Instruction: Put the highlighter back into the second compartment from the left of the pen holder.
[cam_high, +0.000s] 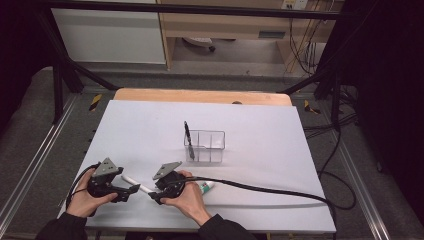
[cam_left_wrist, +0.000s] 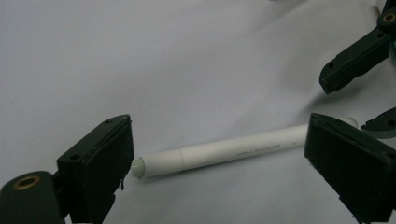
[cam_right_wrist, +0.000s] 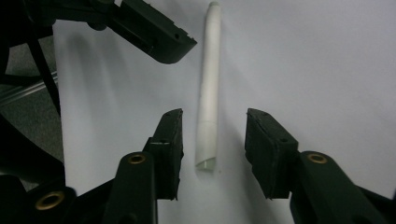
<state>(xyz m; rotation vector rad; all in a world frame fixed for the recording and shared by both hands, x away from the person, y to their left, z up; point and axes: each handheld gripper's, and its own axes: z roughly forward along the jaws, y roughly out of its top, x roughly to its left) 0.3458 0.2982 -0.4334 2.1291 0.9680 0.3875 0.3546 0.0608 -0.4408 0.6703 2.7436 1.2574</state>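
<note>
Both grippers' blocky black fingers (cam_right_wrist: 170, 140) stand open around the smooth white cylindrical pen (cam_right_wrist: 208, 88).

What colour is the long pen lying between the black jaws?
White. The long plastic pen shows best in the right gripper view, lying on the pale table sheet.

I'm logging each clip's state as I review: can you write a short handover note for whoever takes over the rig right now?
Left gripper: jaws wide open, one at each end of the white pen, which lies flat on the table sheet; not gripping.
Right gripper: jaws astride the pen's near end, gaps on both sides, pads not yet touching.
Clear divided box stands mid-table with a black pen upright in its left compartment. A white tube with a green end lies beside the right hand.
Done: black pen is in the box.
Left, likely: close on the white pen, lift it, put it in the box.
</note>
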